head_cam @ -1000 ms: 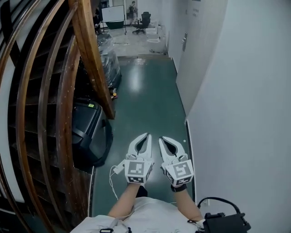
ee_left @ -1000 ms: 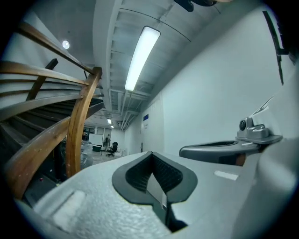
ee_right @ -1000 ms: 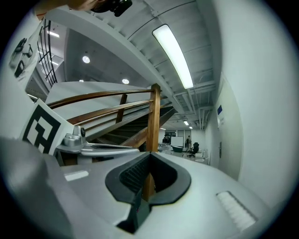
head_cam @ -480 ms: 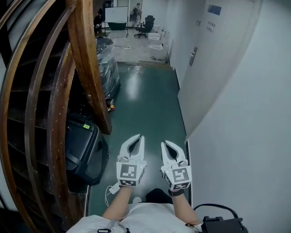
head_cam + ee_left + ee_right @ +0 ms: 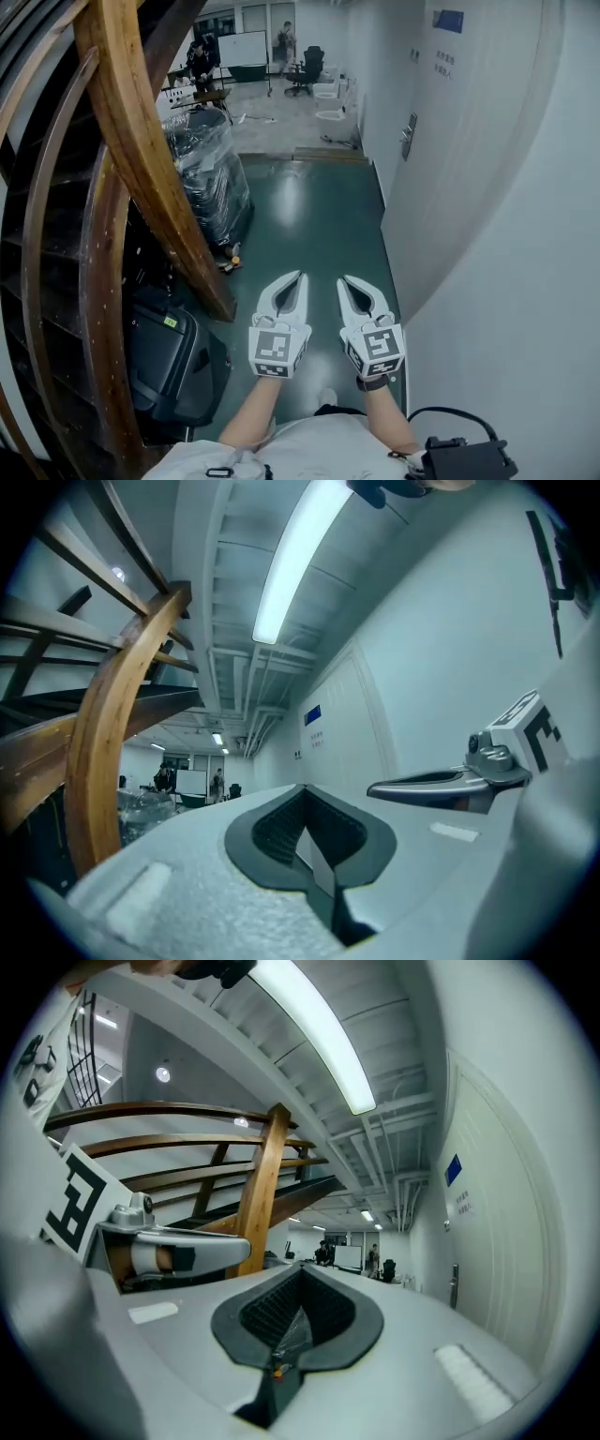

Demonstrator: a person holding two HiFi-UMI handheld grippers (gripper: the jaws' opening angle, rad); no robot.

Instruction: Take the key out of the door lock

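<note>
- The left gripper [image 5: 296, 277] and the right gripper [image 5: 350, 280] are held side by side, apart, low over the green floor [image 5: 314, 225]. The fingers of both are clenched together, and nothing is grasped.
- A black case [image 5: 164, 356] is seen at the left, beneath the wooden stair rail [image 5: 141, 159].
- A plastic-wrapped bundle [image 5: 208, 178] is stood farther along the left side.
- The door [image 5: 441, 159] is set in the right wall, well ahead of the 2 grippers. Its handle [image 5: 407, 137] is seen, but the key is too small to be made out.
- A whiteboard [image 5: 242, 47] and an office chair [image 5: 309, 64] are seen at the far end.
</note>
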